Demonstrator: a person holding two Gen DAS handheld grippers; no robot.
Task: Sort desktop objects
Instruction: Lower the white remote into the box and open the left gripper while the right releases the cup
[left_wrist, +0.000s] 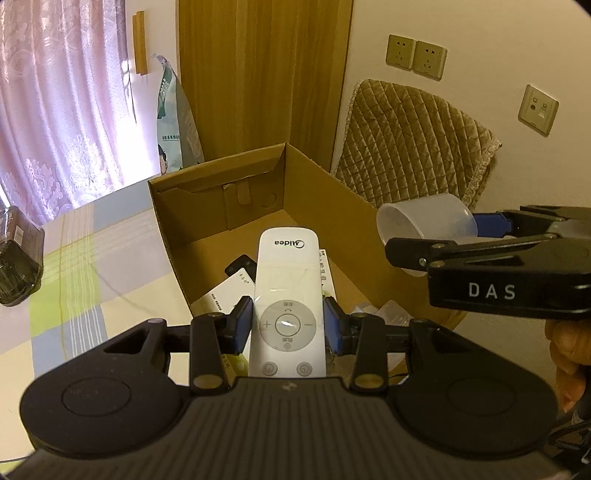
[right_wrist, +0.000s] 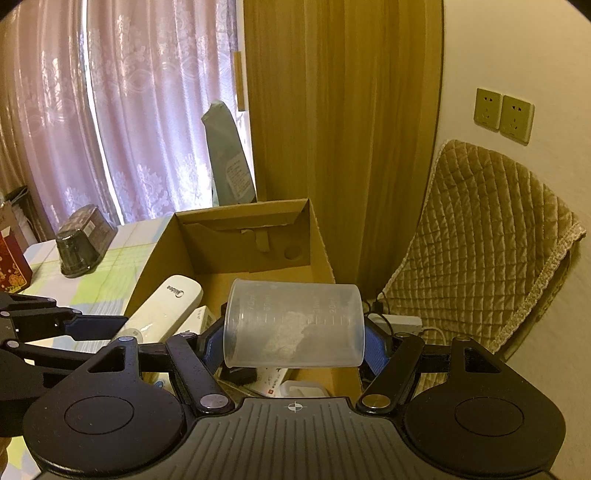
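Remote and measuring cup both held over the cardboard box (left_wrist: 173, 229)

The white Midea remote (left_wrist: 286, 295) is clamped between the blue pads of the left gripper (left_wrist: 288, 326), pointed lengthwise out over the open box, logo end furthest in. The clear measuring cup (right_wrist: 293, 325) is pinched on its side by the right gripper (right_wrist: 295, 341), pads pressed to its rim end and base, just above the box's near right corner. Down inside the box, a white card (left_wrist: 229, 291), a small black thing (left_wrist: 240, 264) and some clear plastic bits can be made out. A dark plastic tub (right_wrist: 83, 240) is lying on the checked tablecloth (left_wrist: 85, 280) well left of the box, and a quilted chair back (right_wrist: 487, 243) is seen just to the box's right.
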